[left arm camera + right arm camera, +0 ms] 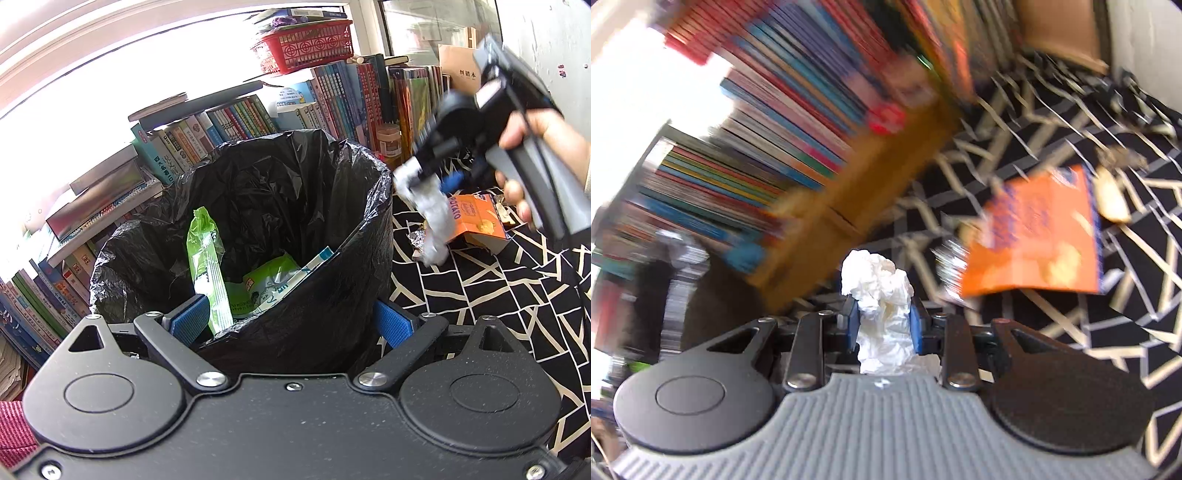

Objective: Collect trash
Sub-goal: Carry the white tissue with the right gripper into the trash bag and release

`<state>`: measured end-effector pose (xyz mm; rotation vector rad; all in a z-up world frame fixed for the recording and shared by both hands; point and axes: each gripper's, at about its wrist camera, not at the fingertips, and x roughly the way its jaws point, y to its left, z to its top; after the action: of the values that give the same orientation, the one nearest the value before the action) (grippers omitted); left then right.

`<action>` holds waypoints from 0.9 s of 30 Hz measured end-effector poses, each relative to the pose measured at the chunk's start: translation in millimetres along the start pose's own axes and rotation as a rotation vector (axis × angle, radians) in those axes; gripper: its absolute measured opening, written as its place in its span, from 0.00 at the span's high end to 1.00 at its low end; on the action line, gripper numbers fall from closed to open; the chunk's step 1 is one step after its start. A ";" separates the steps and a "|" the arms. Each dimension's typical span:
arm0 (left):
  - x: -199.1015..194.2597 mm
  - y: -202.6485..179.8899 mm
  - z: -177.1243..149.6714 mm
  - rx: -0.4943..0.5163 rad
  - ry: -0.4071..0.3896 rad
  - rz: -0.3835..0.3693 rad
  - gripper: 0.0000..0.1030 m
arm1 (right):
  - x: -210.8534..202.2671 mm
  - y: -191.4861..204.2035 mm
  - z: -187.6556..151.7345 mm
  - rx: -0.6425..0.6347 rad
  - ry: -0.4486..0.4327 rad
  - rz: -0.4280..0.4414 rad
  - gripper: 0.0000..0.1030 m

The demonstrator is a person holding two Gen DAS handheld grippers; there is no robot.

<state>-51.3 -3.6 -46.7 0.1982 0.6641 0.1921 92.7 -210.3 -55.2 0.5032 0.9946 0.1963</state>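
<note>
Left tool (pixel 291 321): spread wide, its blue pads either side of the near rim of the bin; the black liner bulges between them, and whether the pads press on it cannot be told.
Bin (pixel 369 206): lined with a black trash bag, mouth open upward, standing on the worktop in front of the books.
Inside the bin: a green wrapper (pixel 205 258) stands nearly upright, long axis leaning slightly left; a pale green packet (pixel 266 284) and a blue-edged carton (pixel 317 262) lie slanted beside it.
Right tool (pixel 882 325): clenched on a crumpled white tissue (pixel 879 295), a blue pad on each side of the wad.
Tissue position: held in the air to the right of the bin rim, above the worktop; its long axis hangs down from the pads in the left view, and is blurred there.
Right hand (pixel 532 162): wrapped round the tool's grey handle.
Worktop (pixel 480 280): covered in a black cloth with cream lines.
Still on the worktop: an orange potato snack box (pixel 480 218) lying flat, a bit of foil (pixel 417 236) beside it, both below the tissue.
Surroundings: rows of books (pixel 332 96), a red basket (pixel 306 48) on top, a jar (pixel 388 140) behind the bin.
Right view: heavily smeared.
</note>
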 end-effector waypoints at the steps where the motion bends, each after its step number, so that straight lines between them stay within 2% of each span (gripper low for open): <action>1: 0.0 0.1 -0.2 0.001 0.000 0.001 0.09 | -5.4 4.3 0.9 -0.005 -0.014 0.035 0.68; 8: 0.1 0.7 -0.1 -0.001 -0.001 0.000 0.09 | -53.2 47.6 19.4 -0.095 -0.147 0.194 0.68; 13: -0.1 1.5 0.1 -0.002 0.000 -0.001 0.09 | -90.5 80.8 26.1 -0.160 -0.191 0.318 0.68; 20: -1.3 0.7 -0.7 0.000 0.000 -0.004 0.09 | -98.6 129.7 14.9 -0.258 -0.146 0.474 0.66; 27: -1.3 0.7 -0.7 0.000 -0.001 -0.004 0.09 | -64.5 159.8 -11.5 -0.350 -0.040 0.488 0.64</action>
<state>-52.9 -3.2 -46.3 0.1973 0.6638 0.1883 59.1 -92.5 66.5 0.4177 0.7627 0.7804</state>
